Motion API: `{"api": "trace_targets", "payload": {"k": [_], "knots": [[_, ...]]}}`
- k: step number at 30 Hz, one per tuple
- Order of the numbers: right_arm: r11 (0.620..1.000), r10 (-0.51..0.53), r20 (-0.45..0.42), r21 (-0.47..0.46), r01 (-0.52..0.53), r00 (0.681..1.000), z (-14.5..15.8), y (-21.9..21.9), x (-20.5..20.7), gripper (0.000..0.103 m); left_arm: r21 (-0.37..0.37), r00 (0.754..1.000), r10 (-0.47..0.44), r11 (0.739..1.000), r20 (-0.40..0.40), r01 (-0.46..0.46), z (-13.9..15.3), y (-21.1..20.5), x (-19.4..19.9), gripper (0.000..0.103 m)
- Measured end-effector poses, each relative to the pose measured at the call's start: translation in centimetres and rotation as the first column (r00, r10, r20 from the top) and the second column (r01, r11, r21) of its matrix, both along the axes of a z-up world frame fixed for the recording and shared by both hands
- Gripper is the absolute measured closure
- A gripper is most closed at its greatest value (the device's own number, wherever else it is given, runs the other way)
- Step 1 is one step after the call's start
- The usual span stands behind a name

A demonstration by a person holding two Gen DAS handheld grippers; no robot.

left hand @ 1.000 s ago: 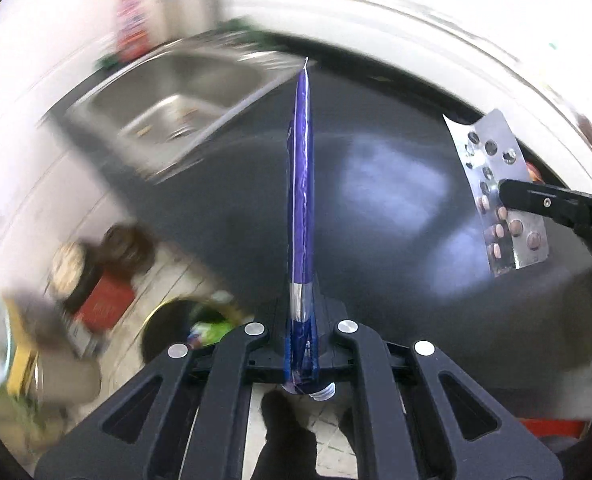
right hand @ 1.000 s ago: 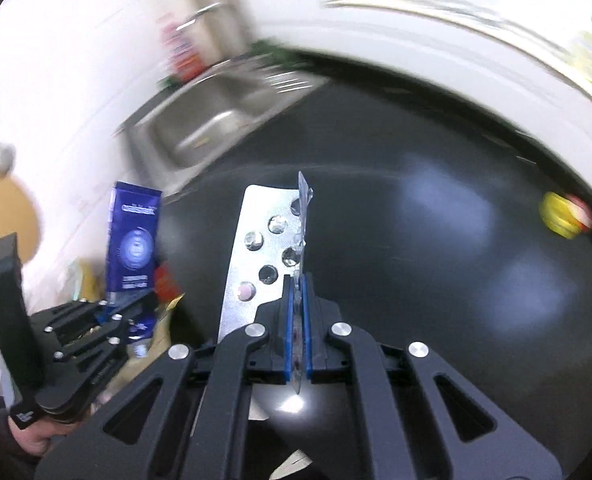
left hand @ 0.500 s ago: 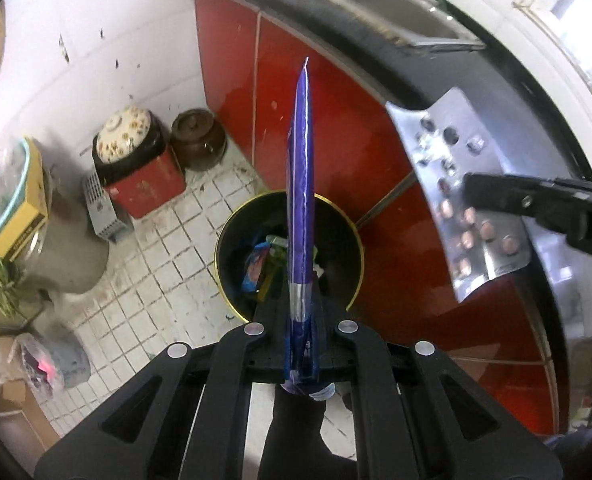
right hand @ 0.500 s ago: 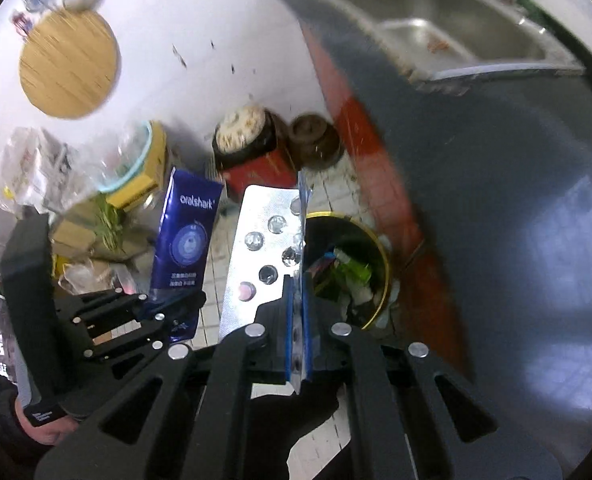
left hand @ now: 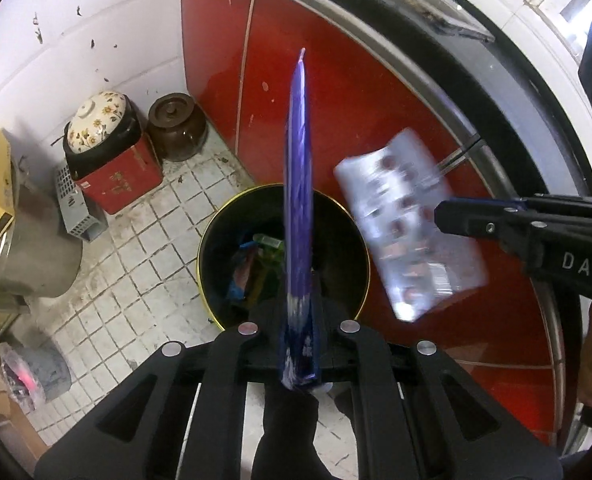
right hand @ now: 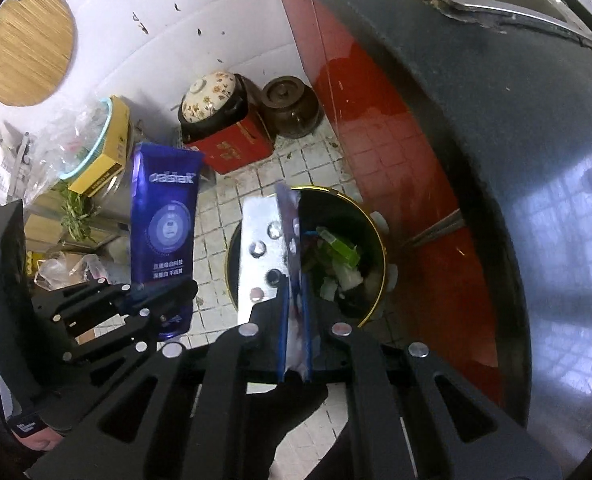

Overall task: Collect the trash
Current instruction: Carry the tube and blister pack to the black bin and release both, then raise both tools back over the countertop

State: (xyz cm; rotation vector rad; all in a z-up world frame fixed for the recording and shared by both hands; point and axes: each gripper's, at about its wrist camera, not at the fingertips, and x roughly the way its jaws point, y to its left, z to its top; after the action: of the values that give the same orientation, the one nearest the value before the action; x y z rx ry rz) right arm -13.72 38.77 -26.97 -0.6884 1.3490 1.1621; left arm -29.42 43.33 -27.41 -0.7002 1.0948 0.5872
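Note:
My left gripper (left hand: 298, 336) is shut on a flat blue toothpaste tube (left hand: 299, 184), seen edge-on, held above a black trash bin with a gold rim (left hand: 212, 220) on the floor. The tube's face shows in the right wrist view (right hand: 164, 228), with the left gripper (right hand: 152, 304) below it. My right gripper (right hand: 294, 328) is shut on a silver pill blister pack (right hand: 260, 248), also above the bin (right hand: 378, 240). The blister pack (left hand: 412, 224) looks blurred in the left wrist view, beside the right gripper's fingers (left hand: 480, 220). The bin holds several wrappers.
Red cabinet doors (left hand: 336, 88) under a dark countertop (right hand: 496, 128) stand right of the bin. A floral-lidded pot on a red box (left hand: 104, 152), a brown jar (left hand: 178, 128) and a grey pot (left hand: 36, 248) stand on the tiled floor to the left.
Both grippers have swung from over the countertop to over the floor bin and closer to it. The blister pack now appears blurred and lower beside the tube.

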Motion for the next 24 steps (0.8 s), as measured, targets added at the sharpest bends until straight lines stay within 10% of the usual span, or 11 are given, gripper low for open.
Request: {"api": "trace_targets", "payload": {"k": [3, 13, 24], "knots": [[0.999, -0.028, 0.017, 0.04, 0.027, 0.999, 0.6, 0.1, 0.6, 0.026, 0.023, 1.0, -0.012, 1.0, -0.018, 0.012, -0.4, 0.2, 0.1, 0.025], [0.995, -0.052, 0.008, 0.084, 0.051, 0.999, 2.9, -1.3, 1.4, 0.026, 0.071, 1.0, -0.005, 0.997, -0.002, 0.006, 1.4, 0.3, 0.1, 0.025], [0.893, -0.383, 0.081, 0.288, 0.346, 0.92, 15.7, -14.8, 10.6, 0.023, 0.277, 0.966, -0.253, 0.933, 0.054, 0.229, 11.3, -5.5, 7.0, 0.007]]}}
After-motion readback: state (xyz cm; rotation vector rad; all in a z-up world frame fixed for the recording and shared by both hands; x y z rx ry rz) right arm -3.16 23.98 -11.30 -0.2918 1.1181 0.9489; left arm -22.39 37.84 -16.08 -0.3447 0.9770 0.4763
